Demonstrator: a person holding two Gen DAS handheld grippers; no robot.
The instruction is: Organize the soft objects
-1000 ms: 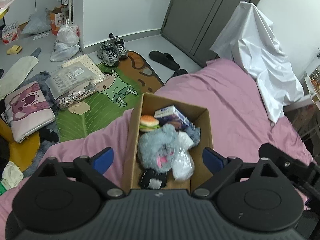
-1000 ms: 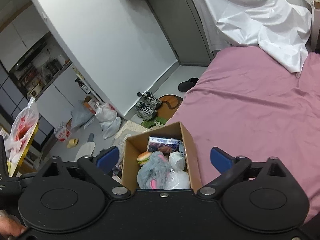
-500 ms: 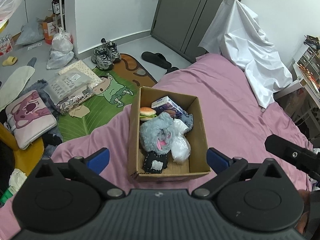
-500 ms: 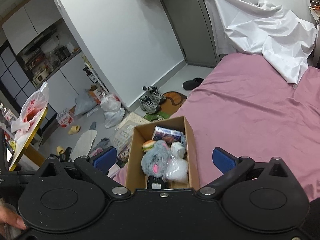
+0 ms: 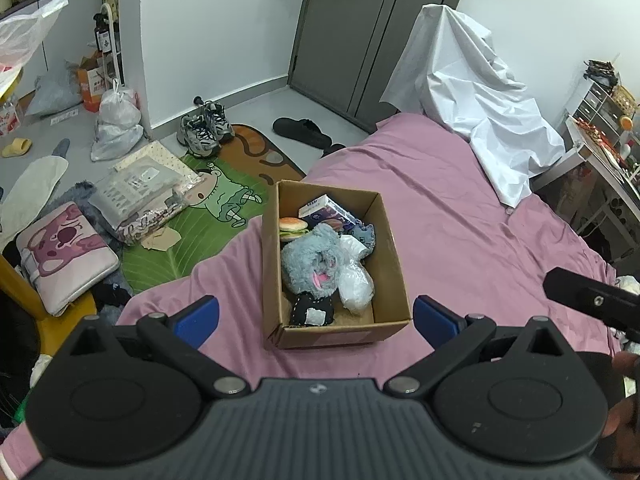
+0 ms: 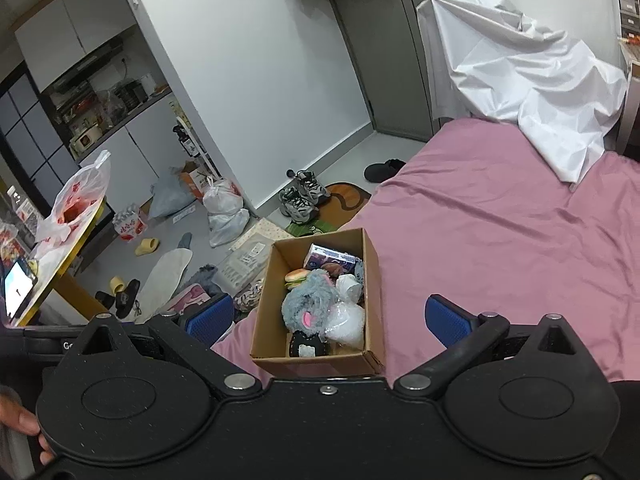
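box: the cardboard box sits on the pink bed near its floor-side edge, and it's my landmark for everything below.

inside the box: grey plush toy in the middle, burger toy behind it at the left wall, printed carton at the far end, white plastic-wrapped bundle on the right, small black pouch at the near end.

what changed: a second ago the box filled far more of both views; now it looks smaller and I can see its whole front wall, so I've pulled both hands up and back from it. The left one also finished widening out.

left gripper: spread as wide as it goes, nothing between the blue pads, box beyond it.

right gripper: also spread, empty, box beyond it.

what that means: I'd guess the packing is about done. No soft stuff left on the bed around the box.

writing: carton print is too small to read. A few letters show on the dark bar at the left edge of the right view, cut off, can't make out the word.
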